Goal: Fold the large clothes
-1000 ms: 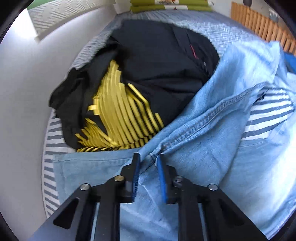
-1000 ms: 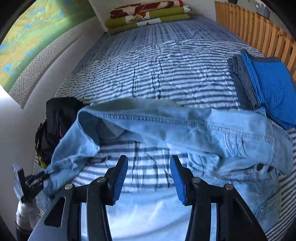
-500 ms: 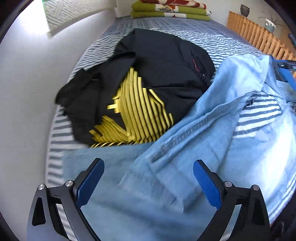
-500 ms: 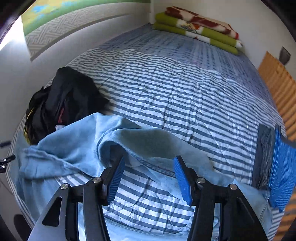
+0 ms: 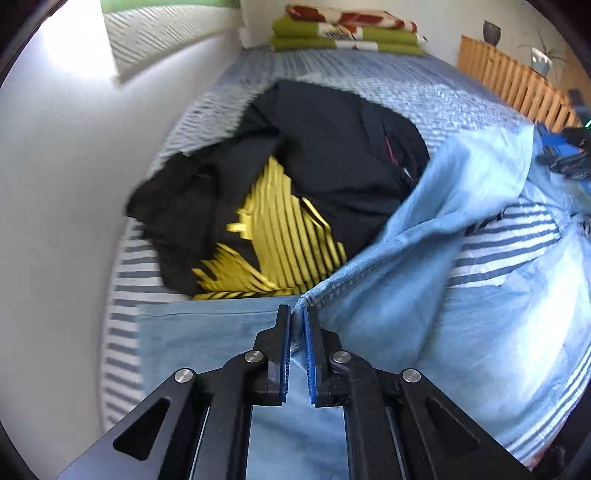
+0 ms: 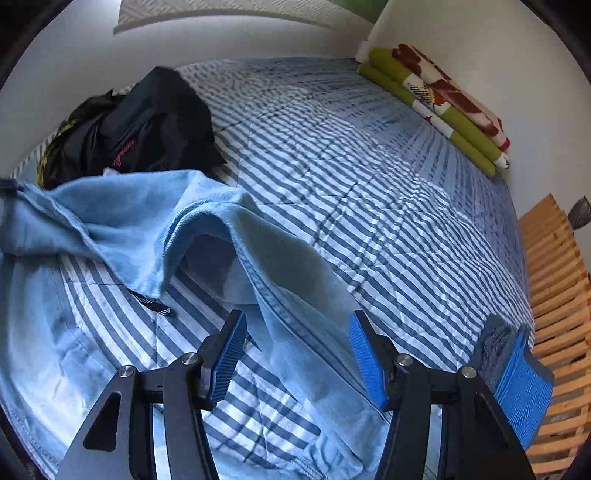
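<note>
Left gripper (image 5: 297,325) pinching the light blue jeans (image 5: 424,295); right gripper (image 6: 297,354) hanging with its blades spread apart.

The pale denim is lying rumpled across the near edge of the striped bed (image 6: 369,184), one leg draping in a raised fold, stitched seams showing; the left blue pads are closing tight on a hem, while the right ones are straddling a seam without touching it; beyond, a black garment with yellow stripes (image 5: 288,206) is heaping by the left edge; folded blankets (image 5: 347,33) are sitting at the far edge.
</note>
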